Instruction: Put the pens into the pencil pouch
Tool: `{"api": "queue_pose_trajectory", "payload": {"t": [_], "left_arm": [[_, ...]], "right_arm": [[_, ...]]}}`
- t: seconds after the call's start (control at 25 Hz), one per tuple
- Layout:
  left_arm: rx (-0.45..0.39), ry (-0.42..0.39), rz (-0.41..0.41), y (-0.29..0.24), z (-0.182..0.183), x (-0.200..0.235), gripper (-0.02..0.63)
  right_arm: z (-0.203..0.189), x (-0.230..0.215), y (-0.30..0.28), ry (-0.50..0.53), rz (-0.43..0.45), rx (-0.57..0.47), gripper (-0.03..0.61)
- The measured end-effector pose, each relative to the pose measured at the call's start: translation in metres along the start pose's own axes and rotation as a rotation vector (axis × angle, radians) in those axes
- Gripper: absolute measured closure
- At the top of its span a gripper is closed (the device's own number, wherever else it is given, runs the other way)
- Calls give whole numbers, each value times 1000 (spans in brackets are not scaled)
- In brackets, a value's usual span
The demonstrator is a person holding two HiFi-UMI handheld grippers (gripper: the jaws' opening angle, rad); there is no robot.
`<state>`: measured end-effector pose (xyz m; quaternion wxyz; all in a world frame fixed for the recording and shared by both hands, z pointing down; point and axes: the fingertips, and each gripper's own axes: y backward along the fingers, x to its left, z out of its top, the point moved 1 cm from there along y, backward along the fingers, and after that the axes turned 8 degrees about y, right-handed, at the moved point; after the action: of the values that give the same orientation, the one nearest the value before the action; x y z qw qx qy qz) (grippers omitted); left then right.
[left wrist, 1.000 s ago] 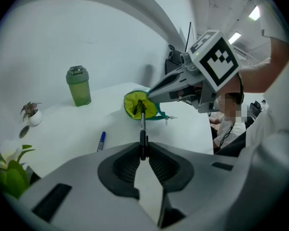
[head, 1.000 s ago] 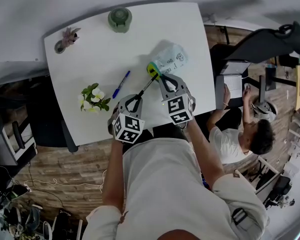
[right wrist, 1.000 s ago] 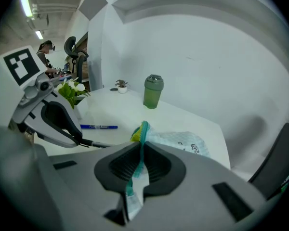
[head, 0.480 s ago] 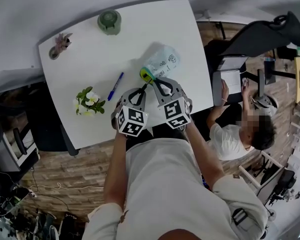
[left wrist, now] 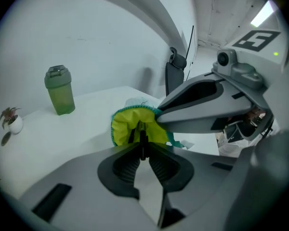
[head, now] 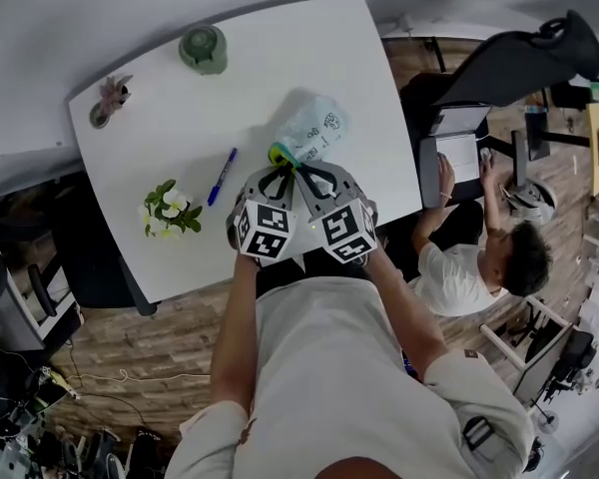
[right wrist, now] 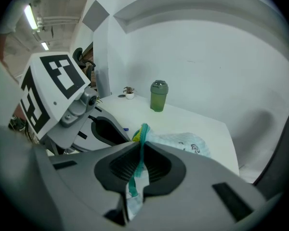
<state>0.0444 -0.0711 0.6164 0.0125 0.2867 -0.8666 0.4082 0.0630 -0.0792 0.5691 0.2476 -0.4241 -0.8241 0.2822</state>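
Head view: both grippers are side by side over the near edge of the table [head: 369,88], marker cubes toward me. The pencil pouch [head: 314,128] lies between the table's middle and its right edge, with its mouth facing the near edge and me.

Pouch look: pale mint fabric with small dark printed figures, teal zipper [right wrist: 135,177] around the mouth, bright yellow-green lining [left wrist: 123,129]. The mouth gapes open and round.

My left gripper [left wrist: 143,151] is clamped on a thin black pen [left wrist: 141,132]. The pen points forward with its front end inside the yellow-green mouth.

My right gripper [right wrist: 142,144] is pinched tight on the pouch's teal zipper edge; the fabric hangs down through the jaws.

A second, blue pen [head: 222,176] lies loose near the table's middle, left of the pouch and apart from it.

Other items: flower sprig [head: 168,211] toward the left edge, green bottle [head: 203,48] by the far edge, small potted plant [head: 107,98] at the far left corner.
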Motion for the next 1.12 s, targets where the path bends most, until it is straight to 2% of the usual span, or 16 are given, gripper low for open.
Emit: {"api": "queue_pose_trajectory", "payload": {"t": [0.6,0.96,1.12], "left_arm": [[-64,32,-35,-25,9,-2,558],[-75,35,-20,-11,6,0,460],[-83,43,14,3,-1,7,446]], "right_arm": [[-3,-2,2,-74,30,-45,552],[0,-1,2,-72,37,-46,552],[3,1,0,-62,42,-49,552]]}}
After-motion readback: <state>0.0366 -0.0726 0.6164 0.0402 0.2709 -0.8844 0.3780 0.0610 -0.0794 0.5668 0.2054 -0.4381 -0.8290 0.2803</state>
